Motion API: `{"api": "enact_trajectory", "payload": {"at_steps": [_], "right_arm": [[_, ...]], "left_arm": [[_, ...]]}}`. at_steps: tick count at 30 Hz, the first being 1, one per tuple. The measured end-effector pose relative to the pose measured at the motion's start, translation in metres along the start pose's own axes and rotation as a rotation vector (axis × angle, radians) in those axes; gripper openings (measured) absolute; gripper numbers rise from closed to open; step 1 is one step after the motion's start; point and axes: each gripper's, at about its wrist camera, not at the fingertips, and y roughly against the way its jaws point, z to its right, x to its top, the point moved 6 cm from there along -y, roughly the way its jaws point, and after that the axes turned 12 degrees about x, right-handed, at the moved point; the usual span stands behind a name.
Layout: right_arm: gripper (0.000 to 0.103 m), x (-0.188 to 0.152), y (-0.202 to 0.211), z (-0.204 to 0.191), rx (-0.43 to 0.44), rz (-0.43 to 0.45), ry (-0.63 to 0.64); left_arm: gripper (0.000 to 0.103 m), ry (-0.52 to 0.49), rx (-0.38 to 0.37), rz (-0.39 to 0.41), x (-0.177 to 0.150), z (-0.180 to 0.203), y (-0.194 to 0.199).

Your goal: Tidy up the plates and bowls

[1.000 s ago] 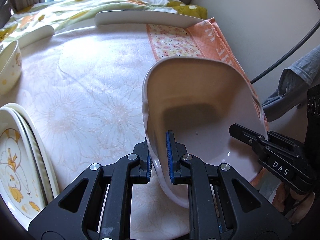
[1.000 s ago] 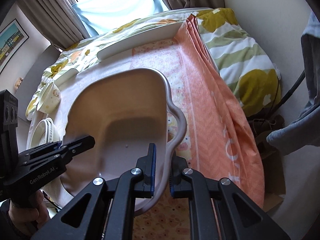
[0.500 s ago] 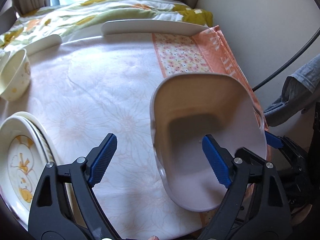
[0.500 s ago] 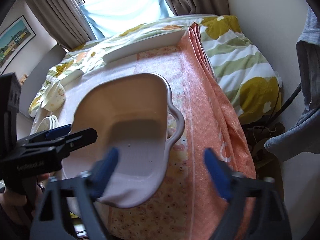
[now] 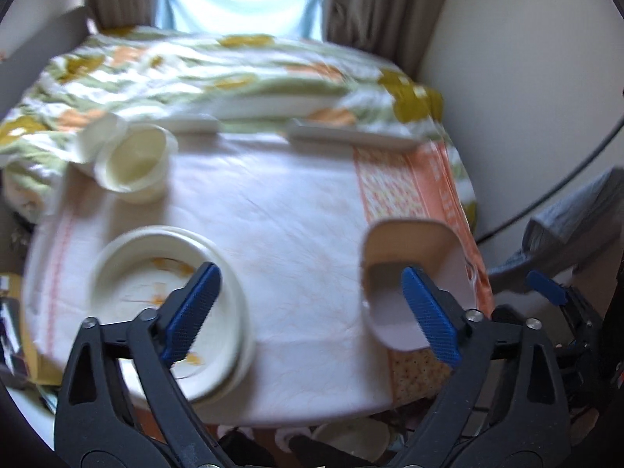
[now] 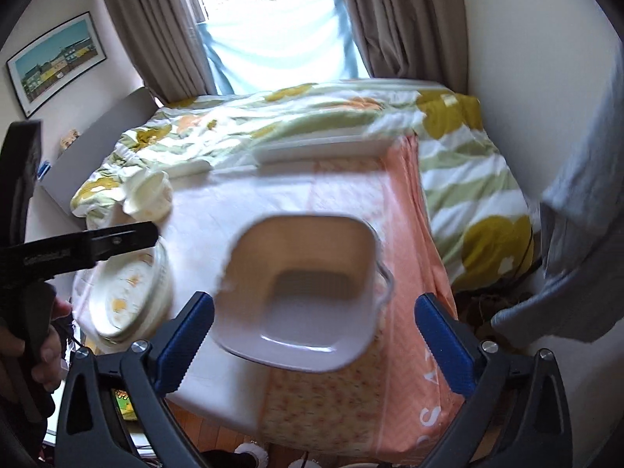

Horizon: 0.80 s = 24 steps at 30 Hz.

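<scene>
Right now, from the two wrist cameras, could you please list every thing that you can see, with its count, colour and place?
square dish: one, pale pink-white, on the table's near right corner, partly on the orange cloth
plates: a stack, exact count unclear, cream with yellow drawing, near left of the table
bowls: two, it seems, blurred, cream, far left of the table
long dishes: two or three, blurred, white, along the far edge
tablecloth: one, white
orange cloth: one, on the table's right side
bedcover: one, white with green and yellow, behind the table
picture: one, framed, left wall
left gripper: open, empty
right gripper: open, empty
</scene>
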Motion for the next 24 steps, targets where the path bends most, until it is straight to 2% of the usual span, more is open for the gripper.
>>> {"api": "enact_trajectory", "payload": {"at_steps": [5, 9, 16, 19, 24], "right_arm": [[0.102, 0.037, 0.005, -0.056, 0.058, 0.047, 0.121], [0.102, 0.064, -0.002, -0.106, 0.086, 0.067, 0.218], [0.102, 0.104, -0.055, -0.153, 0.11, 0.045, 0.173], [0.102, 0.114, -0.099, -0.17, 0.128, -0.048, 0.157], [0.102, 0.126, -0.166, -0.184, 0.129, -0.135, 0.089]], "left_arm": [[0.099, 0.067, 0.058, 0.08, 0.012, -0.054, 0.042], [0.1, 0.124, 0.114, 0.13, 0.023, -0.108, 0.06], [0.1, 0.175, 0.197, 0.177, 0.049, -0.202, 0.055], [0.1, 0.192, 0.153, 0.123, 0.063, -0.232, 0.031], [0.099, 0.236, 0.042, -0.065, 0.078, -0.267, -0.044]]}}
